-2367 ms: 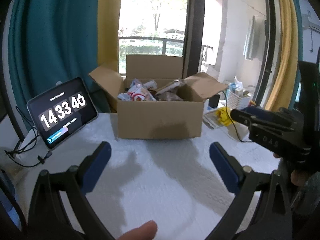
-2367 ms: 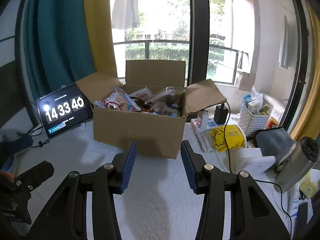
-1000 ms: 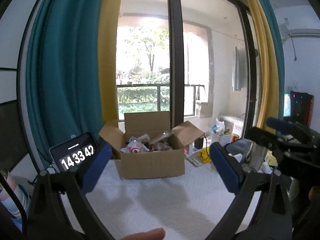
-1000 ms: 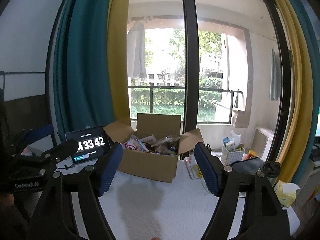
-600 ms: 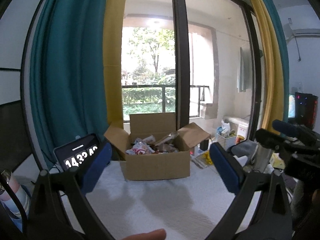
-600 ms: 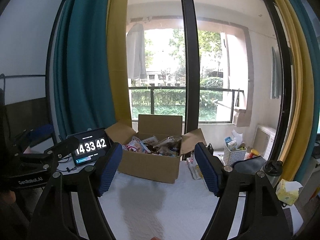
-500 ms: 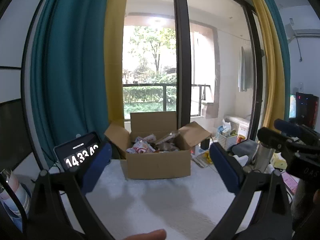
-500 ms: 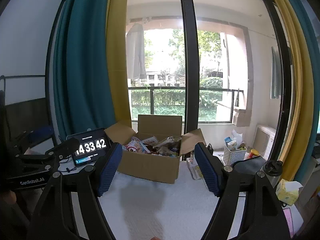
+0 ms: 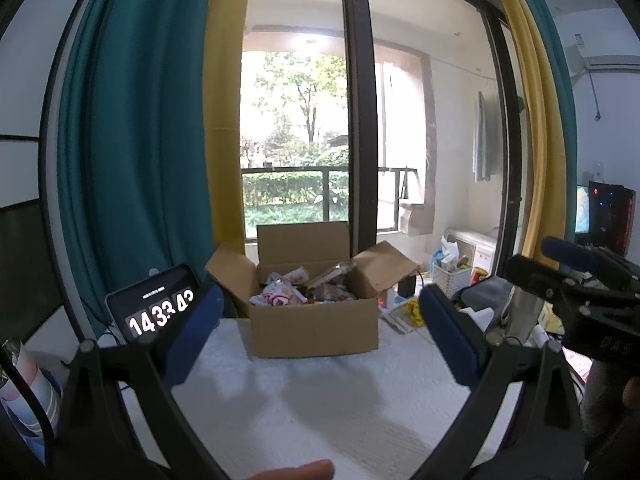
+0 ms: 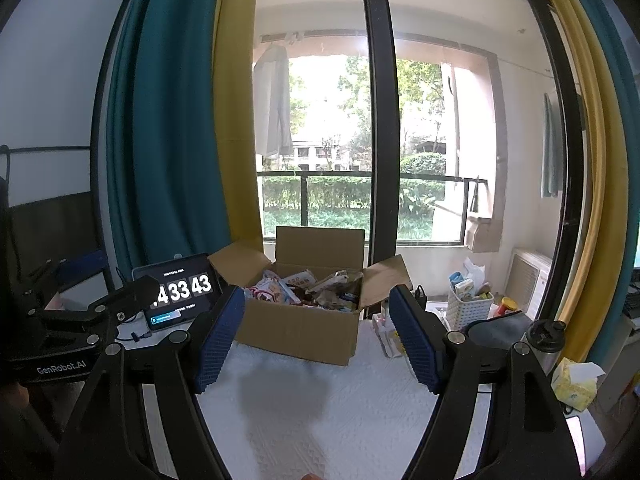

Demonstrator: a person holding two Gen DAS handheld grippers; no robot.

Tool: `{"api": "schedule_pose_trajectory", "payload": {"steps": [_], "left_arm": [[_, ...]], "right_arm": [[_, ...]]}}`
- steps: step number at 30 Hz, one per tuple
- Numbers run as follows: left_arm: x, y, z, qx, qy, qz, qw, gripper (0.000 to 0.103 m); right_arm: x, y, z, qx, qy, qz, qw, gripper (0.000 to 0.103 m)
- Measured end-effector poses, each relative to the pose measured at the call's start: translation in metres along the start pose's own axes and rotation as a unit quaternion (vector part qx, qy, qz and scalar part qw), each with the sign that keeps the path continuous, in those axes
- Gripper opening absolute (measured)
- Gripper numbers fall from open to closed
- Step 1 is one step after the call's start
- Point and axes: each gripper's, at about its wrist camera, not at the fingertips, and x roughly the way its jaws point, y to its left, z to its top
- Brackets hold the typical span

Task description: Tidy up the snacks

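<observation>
With the snack packets (image 10: pixel 304 288) heaped inside the open cardboard box (image 10: pixel 296 330), both the left gripper (image 9: pixel 320 330) and right gripper (image 10: pixel 318 334) hang before it, jaws apart and empty, fitting either approach or withdrawal.

- A lived-in home, a room opening onto a balcony.
- Teal and yellow curtains (image 10: pixel 176 120) frame glass balcony doors (image 10: pixel 380 120).
- A shirt (image 10: pixel 274 104) hangs drying outside.
- A tissue box (image 10: pixel 574 384) and a white basket (image 10: pixel 466 308) of oddments sit beside the counter (image 10: pixel 320 420).
</observation>
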Motion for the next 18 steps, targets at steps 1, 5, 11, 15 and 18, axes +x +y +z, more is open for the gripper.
{"api": "schedule_pose_trajectory", "payload": {"steps": [1, 5, 11, 15, 18], "left_arm": [[-0.0002, 0.0001, -0.0001, 0.000, 0.000, 0.001, 1.0000, 0.099], [-0.0016, -0.0009, -0.0006, 0.000, 0.001, 0.001, 1.0000, 0.099], [-0.0007, -0.0007, -0.0005, 0.000, 0.001, 0.000, 1.0000, 0.099], [-0.0005, -0.0006, -0.0006, -0.001, 0.001, 0.000, 1.0000, 0.099], [-0.0002, -0.0003, -0.0006, -0.001, 0.002, 0.000, 1.0000, 0.099]], "right_arm": [[0.0002, -0.0003, -0.0001, -0.001, 0.000, 0.000, 1.000, 0.077], [0.0002, -0.0005, -0.0001, 0.000, 0.000, 0.000, 1.000, 0.077], [0.0004, -0.0004, 0.0000, 0.000, 0.000, 0.000, 1.000, 0.077], [0.0004, -0.0004, 0.0002, 0.000, 0.001, 0.000, 1.000, 0.077], [-0.0001, -0.0007, 0.0000, -0.001, 0.001, 0.001, 1.000, 0.077]]}}
